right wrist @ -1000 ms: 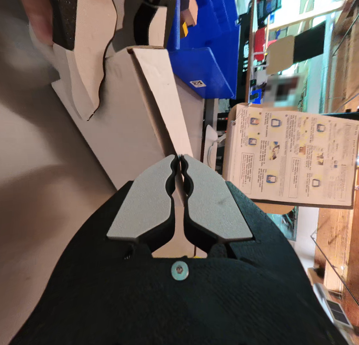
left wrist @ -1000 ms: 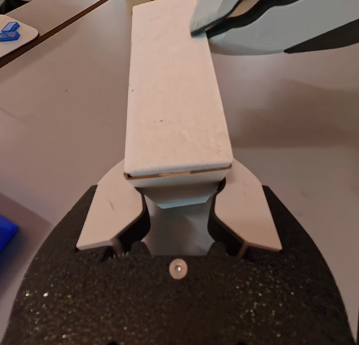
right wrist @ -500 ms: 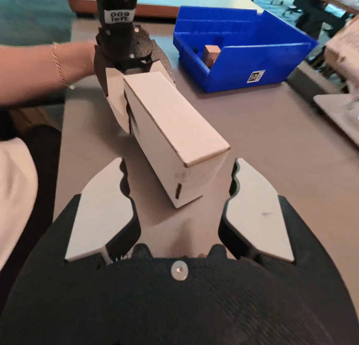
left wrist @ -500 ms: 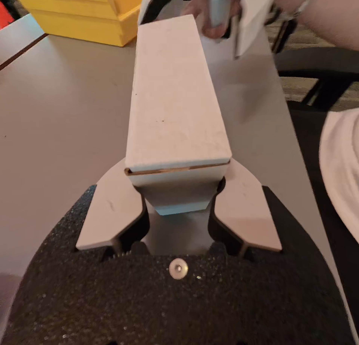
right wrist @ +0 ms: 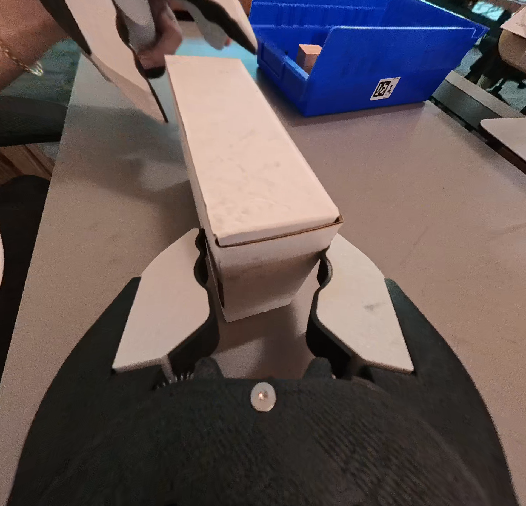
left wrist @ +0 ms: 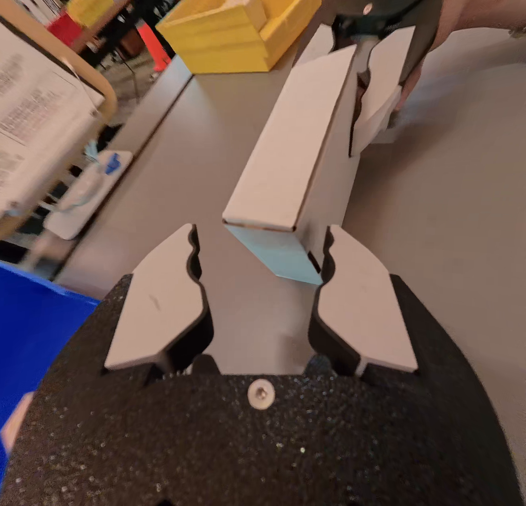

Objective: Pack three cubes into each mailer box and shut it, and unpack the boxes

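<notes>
A shut white mailer box point(right wrist: 242, 150) lies lengthwise between my two grippers, and it also shows in the left wrist view point(left wrist: 290, 156). My right gripper point(right wrist: 265, 236) is shut on its near end, with a finger against each side. In the left wrist view that end looks gripped at the far right, where one right finger point(left wrist: 378, 73) shows. My left gripper point(left wrist: 261, 230) is open and empty. The other end of the box sits between its fingertips, close to the right one and tilted. In the right wrist view the left fingers point(right wrist: 94, 31) spread wide above that end.
A blue bin point(right wrist: 370, 59) at the back right of the grey table point(right wrist: 398, 193) holds a wooden cube point(right wrist: 308, 53). A yellow bin point(left wrist: 227, 36) stands beyond the box. A board with a printed sheet point(left wrist: 34, 108) stands past the table edge. A person's arm is near each gripper.
My left gripper has let go of the box end and opened. My right gripper, shut on the box edge a second ago, opened, turned and closed on the opposite end.
</notes>
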Motion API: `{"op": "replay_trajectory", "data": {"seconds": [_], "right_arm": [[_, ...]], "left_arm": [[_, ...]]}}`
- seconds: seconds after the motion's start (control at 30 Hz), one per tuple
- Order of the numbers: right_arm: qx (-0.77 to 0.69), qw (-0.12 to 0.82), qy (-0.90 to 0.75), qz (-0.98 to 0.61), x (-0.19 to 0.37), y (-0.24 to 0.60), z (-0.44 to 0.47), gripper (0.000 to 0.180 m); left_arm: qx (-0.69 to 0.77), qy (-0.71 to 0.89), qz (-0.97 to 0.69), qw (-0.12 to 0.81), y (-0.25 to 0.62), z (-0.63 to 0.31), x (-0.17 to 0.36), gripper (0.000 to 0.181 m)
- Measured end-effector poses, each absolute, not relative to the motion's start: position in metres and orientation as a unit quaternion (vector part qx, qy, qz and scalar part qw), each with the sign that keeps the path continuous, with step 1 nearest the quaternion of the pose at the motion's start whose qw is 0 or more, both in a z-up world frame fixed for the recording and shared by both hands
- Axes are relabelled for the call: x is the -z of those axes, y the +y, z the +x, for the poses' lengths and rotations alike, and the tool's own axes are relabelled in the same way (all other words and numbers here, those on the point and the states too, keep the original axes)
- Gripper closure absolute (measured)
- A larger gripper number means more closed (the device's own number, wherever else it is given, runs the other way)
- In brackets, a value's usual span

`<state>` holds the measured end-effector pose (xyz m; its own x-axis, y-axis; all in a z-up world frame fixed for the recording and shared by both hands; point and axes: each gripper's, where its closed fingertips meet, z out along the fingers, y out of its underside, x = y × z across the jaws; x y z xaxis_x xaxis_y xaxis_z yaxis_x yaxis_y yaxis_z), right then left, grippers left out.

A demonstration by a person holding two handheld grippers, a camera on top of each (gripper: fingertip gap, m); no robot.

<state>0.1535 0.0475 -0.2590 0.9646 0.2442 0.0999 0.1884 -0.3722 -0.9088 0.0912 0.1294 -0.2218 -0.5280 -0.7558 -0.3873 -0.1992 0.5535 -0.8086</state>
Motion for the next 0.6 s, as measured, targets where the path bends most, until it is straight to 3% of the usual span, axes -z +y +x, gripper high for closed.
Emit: {"op": "replay_trajectory", "data": {"seconds": [0.17, 0.4, 0.6], "right_arm": [[-0.028, 0.547, -0.143, -0.824, 0.259, 0.048, 0.151, 0.104], [-0.028, 0.542, -0.151, -0.827, 0.259, 0.045, 0.151, 0.106], [-0.030, 0.544, -0.154, -0.824, 0.259, 0.045, 0.149, 0.107]], "left_arm": [[0.230, 0.828, -0.219, 0.463, 0.113, 0.089, 0.196, 0.132], [0.119, 0.880, -0.148, 0.435, 0.096, 0.091, 0.201, 0.150], [0.036, 0.893, -0.109, 0.435, 0.096, 0.091, 0.200, 0.150]]}}
